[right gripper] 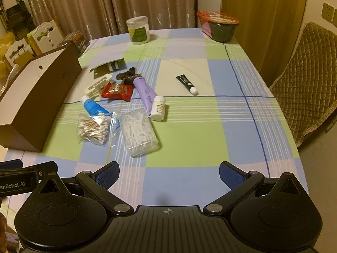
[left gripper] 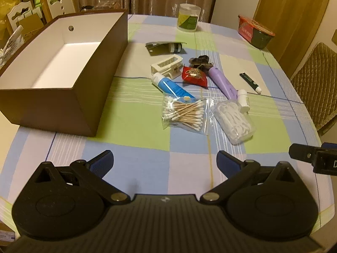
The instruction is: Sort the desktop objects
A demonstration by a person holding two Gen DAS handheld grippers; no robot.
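Note:
A brown open box [left gripper: 92, 88] with a white, empty inside stands on the left of the checked tablecloth [left gripper: 147, 143]; it shows in the right wrist view [right gripper: 42, 105] too. Small items lie in a cluster to its right: a bag of cotton swabs [left gripper: 183, 113], a clear case of floss picks [left gripper: 236, 122], a blue tube [left gripper: 170, 86], a purple tube [left gripper: 223, 82], a red packet [left gripper: 194, 76], a white clip [left gripper: 166, 65], a small white bottle [right gripper: 159, 107] and a dark tube [right gripper: 186, 83]. My left gripper [left gripper: 165, 160] and right gripper [right gripper: 168, 172] are open, empty, near the front edge.
A round clear jar [right gripper: 138, 30] and a noodle bowl [right gripper: 219, 26] stand at the table's far end. A dark green sachet and small bottle [left gripper: 166, 47] lie behind the clip. A padded chair [right gripper: 305, 80] stands at the right. Curtains hang behind.

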